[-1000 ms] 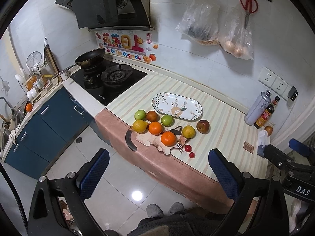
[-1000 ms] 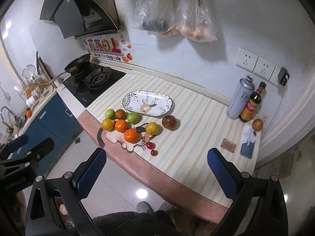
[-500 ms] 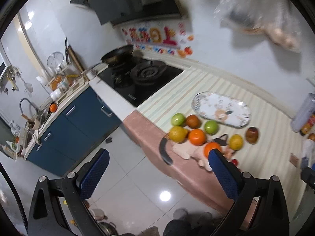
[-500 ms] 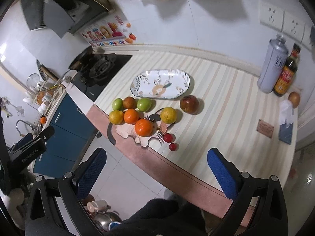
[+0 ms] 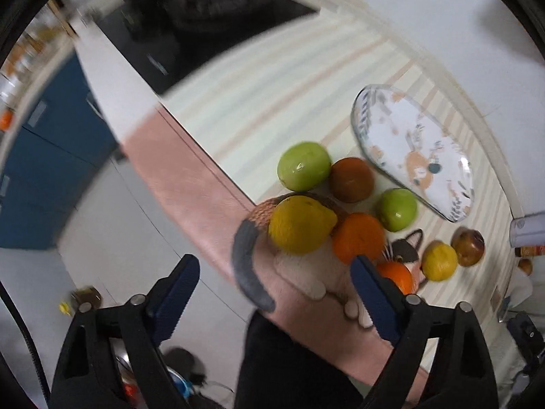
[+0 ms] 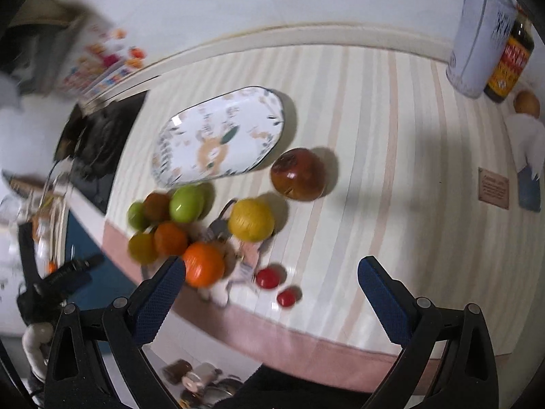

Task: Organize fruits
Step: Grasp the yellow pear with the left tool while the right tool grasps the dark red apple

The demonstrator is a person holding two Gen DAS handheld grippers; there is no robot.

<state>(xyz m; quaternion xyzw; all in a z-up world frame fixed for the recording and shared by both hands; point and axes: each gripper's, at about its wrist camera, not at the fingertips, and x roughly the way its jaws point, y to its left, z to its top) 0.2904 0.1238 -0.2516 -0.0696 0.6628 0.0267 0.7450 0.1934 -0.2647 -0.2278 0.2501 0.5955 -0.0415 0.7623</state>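
Several fruits lie in a cluster on the striped counter near its front edge: a yellow lemon (image 5: 299, 223), oranges (image 5: 357, 237), green apples (image 5: 303, 165), a brown fruit (image 5: 351, 179), a dark red apple (image 6: 298, 173), a second lemon (image 6: 251, 220) and two small red fruits (image 6: 267, 277). An oval patterned plate (image 5: 414, 151) (image 6: 218, 136) lies empty behind them. My left gripper (image 5: 274, 289) is open, just in front of the yellow lemon. My right gripper (image 6: 270, 289) is open, over the small red fruits.
A cat-shaped mat (image 5: 306, 272) lies under some fruits. A black stove (image 5: 211, 24) is at the left. A spray can (image 6: 480, 34), a sauce bottle (image 6: 511, 58) and a small label (image 6: 494, 187) stand at the right. The counter's pink front edge (image 6: 306, 341) drops to the floor.
Both grippers have moved down and forward, much closer to the fruit cluster. Both stay open and empty.
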